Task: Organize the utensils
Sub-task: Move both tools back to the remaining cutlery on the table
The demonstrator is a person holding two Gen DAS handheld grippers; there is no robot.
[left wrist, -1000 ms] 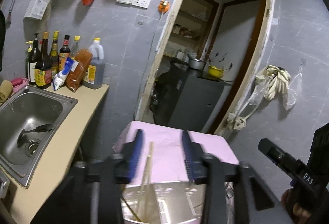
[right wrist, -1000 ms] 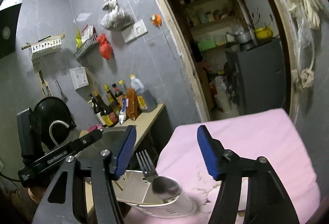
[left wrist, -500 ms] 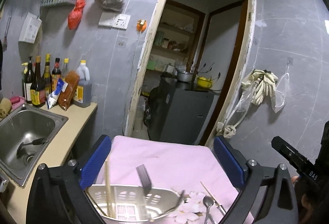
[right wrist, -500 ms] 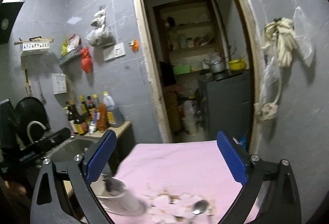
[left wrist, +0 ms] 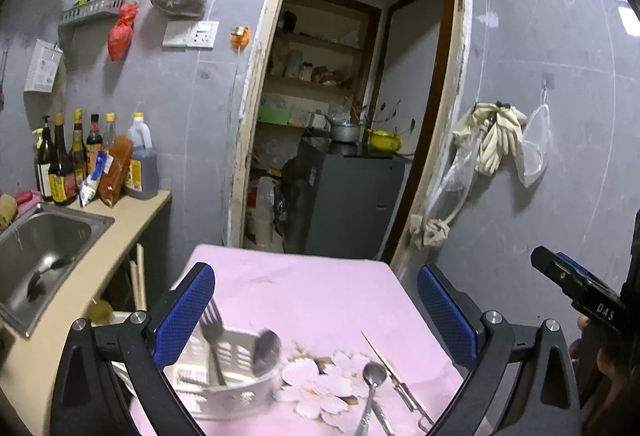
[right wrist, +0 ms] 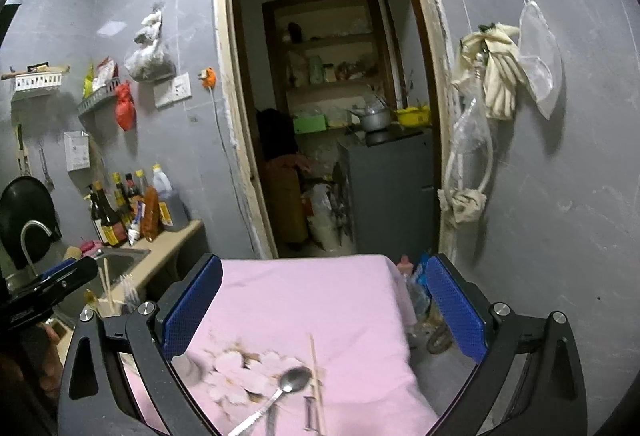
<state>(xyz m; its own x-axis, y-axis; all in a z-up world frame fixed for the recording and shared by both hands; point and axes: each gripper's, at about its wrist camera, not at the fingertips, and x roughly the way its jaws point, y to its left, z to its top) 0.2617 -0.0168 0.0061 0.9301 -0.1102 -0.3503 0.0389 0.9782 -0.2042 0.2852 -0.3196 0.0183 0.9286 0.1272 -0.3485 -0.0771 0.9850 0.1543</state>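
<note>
A white slotted utensil holder (left wrist: 236, 380) stands on the pink tablecloth (left wrist: 320, 296), with a fork (left wrist: 212, 336) and a spoon (left wrist: 266, 352) upright in it. A loose spoon (left wrist: 372, 384) and a wooden chopstick (left wrist: 380, 356) lie to its right. My left gripper (left wrist: 316, 320) is wide open and empty above the table, the holder beside its left finger. My right gripper (right wrist: 324, 312) is wide open and empty above the loose spoon (right wrist: 288, 384) and chopstick (right wrist: 316, 368). The holder's edge (right wrist: 188, 368) shows at my right gripper's left finger.
A steel sink (left wrist: 36, 256) and a counter with sauce bottles (left wrist: 80, 160) lie left of the table. Behind is a doorway to a pantry with a grey cabinet (left wrist: 352, 204). Gloves and bags (left wrist: 496, 144) hang on the right wall. The table's right edge (right wrist: 404, 308) drops to floor clutter.
Both grippers opened wide from a narrower gap and pulled back and up. The fork and spoon now stand in the holder on the table, and the loose spoon and chopstick came into view.
</note>
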